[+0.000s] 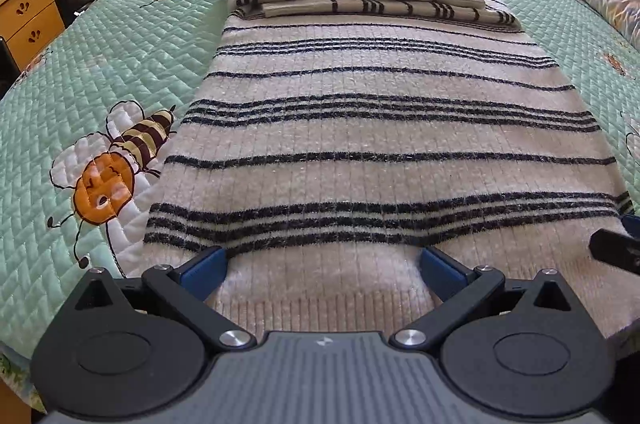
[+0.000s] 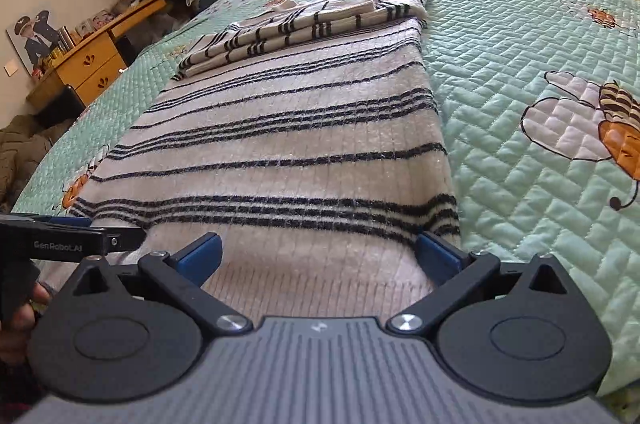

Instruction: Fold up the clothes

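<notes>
Two grippers sit at the near hem of the striped sweater [image 1: 380, 128], which lies flat along the bed [image 1: 120, 64], running from the near edge toward the far edge, its sleeves already folded across the chest at the far end. My left gripper [image 1: 323, 266] has its blue fingers [image 1: 204, 266] spread wide apart over the ribbed hem near the left corner, holding nothing. My right gripper [image 2: 318, 258] is likewise open, fingers [image 2: 438, 256] straddling the hem by the right corner.

I judge the next step is pinching both hem corners and carrying them up to the folded sleeves. The risk: the knit is thick and fuzzy, so I may catch only the top layer, leaving the back layer behind and bunching the fold. I could also grab the quilted bedspread along with it. Uneven lifting would skew the stripes and disturb the sleeves.
</notes>
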`<action>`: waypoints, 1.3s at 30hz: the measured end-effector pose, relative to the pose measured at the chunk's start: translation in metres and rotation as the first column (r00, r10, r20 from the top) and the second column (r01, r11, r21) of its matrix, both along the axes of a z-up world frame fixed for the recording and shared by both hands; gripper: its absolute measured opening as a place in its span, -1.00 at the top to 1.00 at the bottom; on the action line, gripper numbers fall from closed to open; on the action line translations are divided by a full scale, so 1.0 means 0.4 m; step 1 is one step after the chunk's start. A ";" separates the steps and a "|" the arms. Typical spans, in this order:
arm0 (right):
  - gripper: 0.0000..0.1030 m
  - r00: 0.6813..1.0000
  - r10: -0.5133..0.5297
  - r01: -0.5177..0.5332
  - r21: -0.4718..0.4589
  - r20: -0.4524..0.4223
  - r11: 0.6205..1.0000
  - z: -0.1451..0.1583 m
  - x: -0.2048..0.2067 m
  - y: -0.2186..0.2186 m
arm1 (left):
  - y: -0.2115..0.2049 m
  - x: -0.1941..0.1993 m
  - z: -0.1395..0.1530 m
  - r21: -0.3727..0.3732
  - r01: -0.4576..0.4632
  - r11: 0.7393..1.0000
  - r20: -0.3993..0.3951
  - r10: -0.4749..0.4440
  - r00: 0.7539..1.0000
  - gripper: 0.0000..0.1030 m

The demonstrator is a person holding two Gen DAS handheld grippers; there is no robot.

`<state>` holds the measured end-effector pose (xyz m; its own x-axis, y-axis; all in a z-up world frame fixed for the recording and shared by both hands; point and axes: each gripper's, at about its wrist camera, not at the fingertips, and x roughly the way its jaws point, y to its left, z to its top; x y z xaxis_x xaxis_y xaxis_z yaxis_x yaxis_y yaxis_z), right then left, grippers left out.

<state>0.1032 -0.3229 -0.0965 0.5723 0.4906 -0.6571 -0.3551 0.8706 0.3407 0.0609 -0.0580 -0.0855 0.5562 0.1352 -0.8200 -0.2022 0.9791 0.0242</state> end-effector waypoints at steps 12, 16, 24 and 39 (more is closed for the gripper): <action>-0.99 0.999 -0.049 0.050 0.124 -0.017 0.991 -0.026 -0.001 -0.052 | 0.003 -0.010 -0.014 0.014 0.032 0.999 0.004 -0.032 0.999 -0.99; -0.99 0.999 -0.044 0.046 0.107 -0.023 0.993 -0.013 -0.004 -0.047 | 0.005 -0.017 0.015 0.006 0.006 1.000 0.038 -0.007 0.999 -0.99; -0.99 0.999 -0.040 0.042 0.090 -0.024 0.995 -0.016 0.003 -0.039 | -0.002 -0.004 -0.028 0.055 0.022 0.998 0.031 -0.024 0.999 -0.99; -0.99 0.998 -0.065 0.066 0.171 -0.015 0.983 0.043 -0.022 -0.039 | 0.017 0.010 -0.020 0.027 -0.017 0.999 0.017 0.016 1.000 -0.99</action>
